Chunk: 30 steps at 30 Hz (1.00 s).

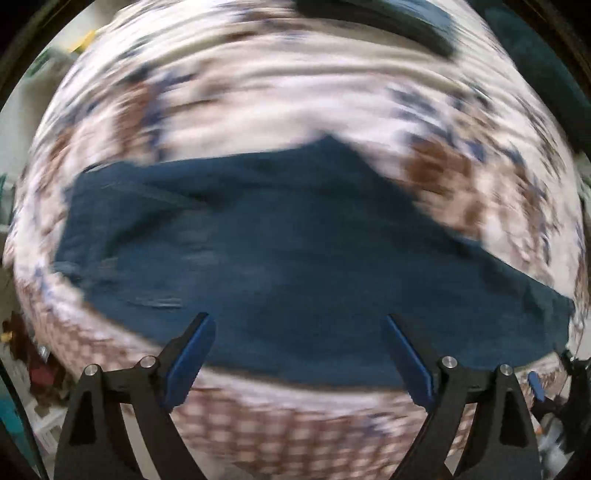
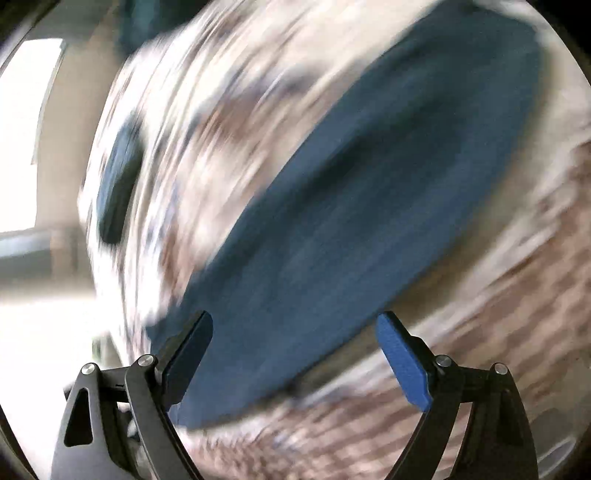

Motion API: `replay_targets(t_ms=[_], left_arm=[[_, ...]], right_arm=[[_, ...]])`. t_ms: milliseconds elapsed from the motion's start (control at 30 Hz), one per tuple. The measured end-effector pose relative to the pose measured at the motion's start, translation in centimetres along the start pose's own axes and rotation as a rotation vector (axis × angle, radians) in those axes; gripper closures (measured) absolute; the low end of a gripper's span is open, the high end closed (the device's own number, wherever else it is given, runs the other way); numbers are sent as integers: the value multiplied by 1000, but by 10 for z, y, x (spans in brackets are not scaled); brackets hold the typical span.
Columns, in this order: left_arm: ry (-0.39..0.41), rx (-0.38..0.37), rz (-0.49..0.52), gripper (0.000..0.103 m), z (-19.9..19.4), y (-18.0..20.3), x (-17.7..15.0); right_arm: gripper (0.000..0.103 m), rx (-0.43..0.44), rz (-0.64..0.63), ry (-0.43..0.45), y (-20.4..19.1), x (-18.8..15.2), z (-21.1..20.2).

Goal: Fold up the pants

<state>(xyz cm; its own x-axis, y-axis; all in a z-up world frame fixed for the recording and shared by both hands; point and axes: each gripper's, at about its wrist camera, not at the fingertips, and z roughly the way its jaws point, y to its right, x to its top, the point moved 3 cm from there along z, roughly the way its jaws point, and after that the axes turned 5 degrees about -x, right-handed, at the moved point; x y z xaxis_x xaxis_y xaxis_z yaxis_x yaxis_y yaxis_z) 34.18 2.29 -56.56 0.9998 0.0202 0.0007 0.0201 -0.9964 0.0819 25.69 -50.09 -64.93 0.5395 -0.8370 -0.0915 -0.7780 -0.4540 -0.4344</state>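
A: Nearest to us in the left wrist view, our left gripper (image 1: 297, 341) hangs over the pants (image 1: 288, 258) with its jaws spread wide and nothing between the blue pads (image 1: 190, 360). They do not press on the cloth.

B: We see the same on the other side. Our right gripper (image 2: 293, 345) stands wide apart above the pants (image 2: 351, 229), empty, the blue pads (image 2: 404, 363) clear of the fabric.

A: The pants are dark blue and lie flat on the bedspread (image 1: 258, 88), a white cover with brown and blue flowers. In the left wrist view they stretch from left to right, broader at the left and running out to a narrower end at the far right.

B: At the right end of the pants, low in the left wrist view, we catch a bit of the right gripper (image 1: 554, 387). Everything is smeared by motion blur, so we cannot tell seams or pockets.

A: On the near side of the pants the bedspread shows a brown and white chequered border (image 1: 295, 435).

B: Beyond the pants, on the far part of the bedspread, lies another dark cloth (image 1: 388, 22); in the right wrist view it is a dark blue patch (image 2: 118, 184) well apart from the pants. We cannot tell what it is.
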Motion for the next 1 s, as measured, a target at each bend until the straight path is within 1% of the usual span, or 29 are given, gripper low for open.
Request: replay_targets(t_ms=[100, 133, 167, 200, 267, 300, 333, 367, 400, 433, 467, 500, 533, 567, 600, 633, 667, 733, 767, 800, 833, 867, 900, 967, 1000], left_arm=[[5, -18, 83, 11, 11, 80, 5], [-1, -24, 110, 11, 17, 106, 5], [-5, -30, 130, 11, 22, 127, 5], [-19, -36, 160, 11, 27, 153, 6], [-41, -35, 192, 11, 39, 182, 6], [-47, -34, 209, 11, 46, 197, 5], [-53, -24, 232, 11, 55, 211, 4], [-60, -9, 257, 11, 63, 224, 3], [-63, -2, 272, 11, 67, 231, 2], [-70, 11, 295, 11, 74, 241, 2], [-74, 20, 309, 11, 79, 248, 1], [-74, 27, 325, 11, 82, 257, -1], [-73, 40, 344, 11, 87, 262, 0], [-72, 53, 356, 11, 91, 265, 1], [-72, 60, 362, 11, 95, 267, 2], [-73, 68, 362, 11, 99, 269, 4], [-73, 78, 357, 11, 103, 271, 5], [-72, 82, 335, 11, 109, 268, 8], [-69, 82, 322, 11, 110, 264, 9], [-69, 77, 314, 11, 106, 248, 9], [-73, 63, 298, 11, 109, 243, 10], [-75, 52, 290, 11, 109, 238, 9], [-75, 42, 285, 11, 110, 234, 8], [-71, 36, 292, 7, 114, 231, 6], [-72, 32, 296, 5, 119, 229, 4]], right_arm=[[11, -27, 167, 132, 83, 77, -42], [12, -32, 215, 157, 107, 97, -50], [12, -23, 278, 194, 137, 124, -58], [12, -3, 304, 206, 159, 144, -62], [13, 42, 349, 195, 190, 176, -50], [13, 111, 366, 173, 201, 192, -40], [13, 164, 373, 140, 207, 205, -25], [13, 211, 366, 126, 208, 212, -11], [13, 244, 351, 133, 204, 217, -2], [13, 249, 330, 153, 202, 221, 1], [15, 258, 307, 181, 186, 216, 11], [34, 267, 283, 195, 185, 214, 9], [73, 259, 259, 199, 180, 210, 9], [83, 247, 247, 195, 181, 208, 8], [90, 282, 256, 203, 183, 206, 7], [94, 316, 273, 219, 187, 205, 3], [95, 326, 280, 231, 190, 204, -1], [95, 325, 305, 298, 201, 207, -18], [95, 356, 323, 307, 206, 208, -21], [95, 376, 340, 291, 210, 209, -16], [94, 390, 346, 277, 206, 211, -6], [92, 431, 350, 253, 210, 212, -1], [91, 487, 358, 221, 210, 215, 6], [83, 547, 332, 182, 202, 220, 12], [70, 562, 307, 166, 195, 222, 15]])
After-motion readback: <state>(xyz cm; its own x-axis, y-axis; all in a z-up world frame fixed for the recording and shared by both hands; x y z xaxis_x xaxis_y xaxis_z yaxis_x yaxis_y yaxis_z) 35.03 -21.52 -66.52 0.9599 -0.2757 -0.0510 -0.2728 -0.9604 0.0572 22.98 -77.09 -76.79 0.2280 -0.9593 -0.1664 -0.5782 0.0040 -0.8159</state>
